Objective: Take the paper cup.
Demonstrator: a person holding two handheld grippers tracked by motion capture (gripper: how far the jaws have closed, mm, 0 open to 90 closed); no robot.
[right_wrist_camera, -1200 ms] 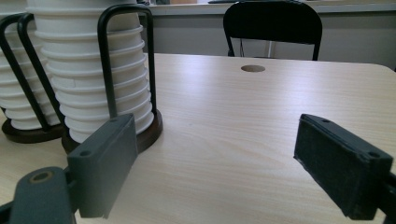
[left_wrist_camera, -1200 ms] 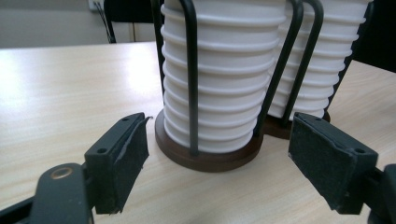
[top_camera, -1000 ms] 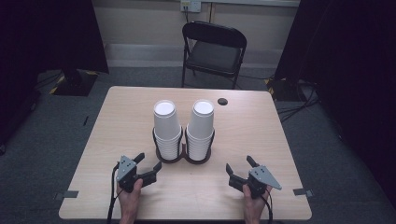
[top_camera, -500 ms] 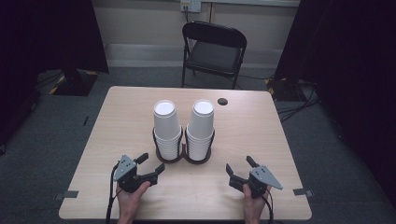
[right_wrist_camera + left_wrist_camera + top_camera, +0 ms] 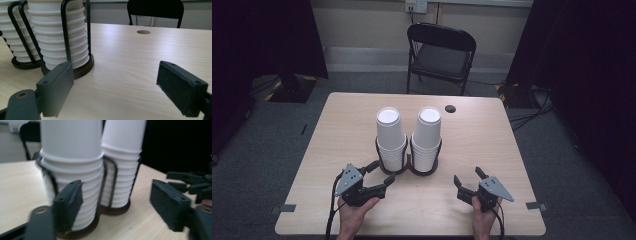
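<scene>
Pale wood desk (image 5: 337, 140) carrying a cup holder

A black wire holder (image 5: 409, 165) with two round dark bases stands near the middle of the desk, toward the person's side; each side holds a stack of white paper cups (image 5: 390, 137), the two stacks just beside each other and upright. A small dark round hole (image 5: 450, 108) sits in the desktop near the far edge, behind the right stack.

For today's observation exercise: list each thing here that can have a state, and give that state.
Left cup stack: upright in its holder, cups upside down.
Right cup stack: upright in its holder, cups upside down.
Left gripper: open, near the left stack.
Right gripper: open, holding nothing.
Chair: unoccupied.
</scene>
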